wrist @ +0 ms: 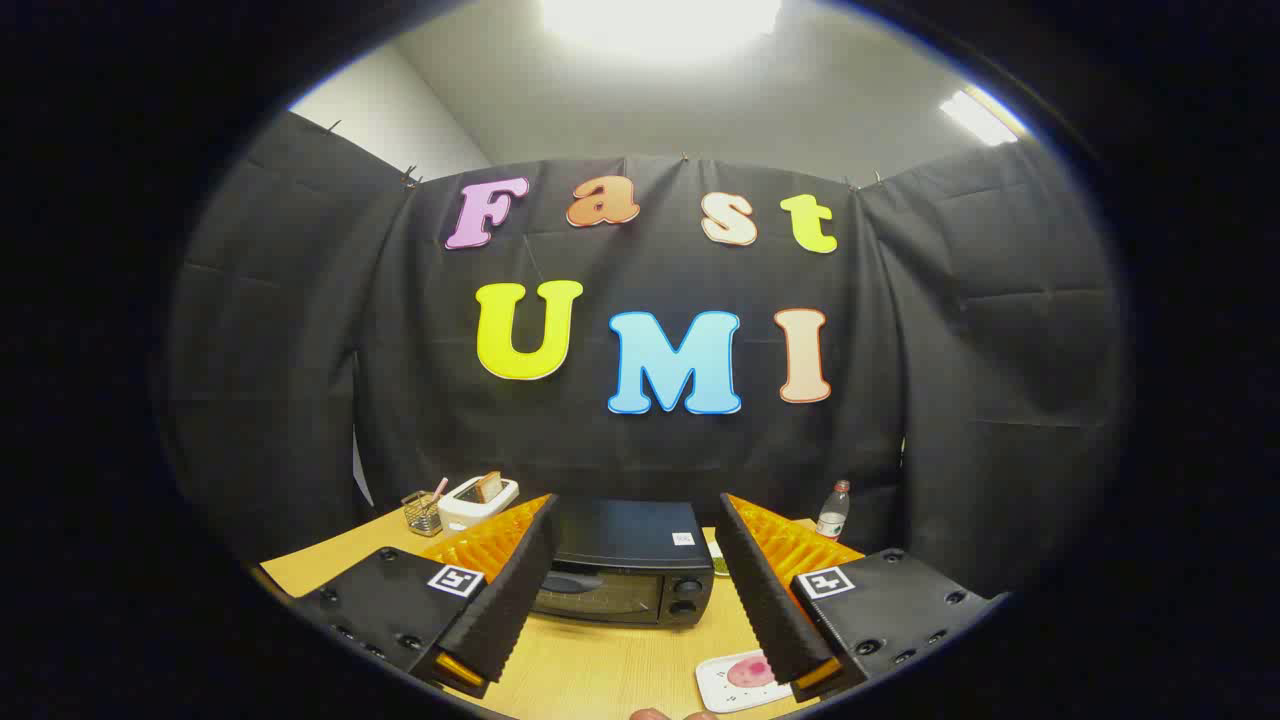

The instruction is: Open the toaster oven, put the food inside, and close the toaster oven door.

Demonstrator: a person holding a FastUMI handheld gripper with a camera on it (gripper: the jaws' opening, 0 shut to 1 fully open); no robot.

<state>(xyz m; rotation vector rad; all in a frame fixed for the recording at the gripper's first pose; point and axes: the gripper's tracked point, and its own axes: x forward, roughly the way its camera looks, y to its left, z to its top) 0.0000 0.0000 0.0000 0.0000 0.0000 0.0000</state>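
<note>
Beyond the spread, empty fingers of the gripper [635, 590], the toaster oven [622, 565] sits shut on the table [590, 670]. Near right, soft-looking pink food [750, 672] lies on a plate [715, 690]; judged light and fragile, best gripped gently at its sides.

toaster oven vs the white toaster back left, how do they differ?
The toaster oven is black, wide and front-loading, with its door shut; the white toaster is smaller and top-loading, with a slice of bread sticking up. The toaster oven sits ahead between the open gripper fingers; the white toaster stands further back beside a wire basket. Both stand on the wooden table.
</note>
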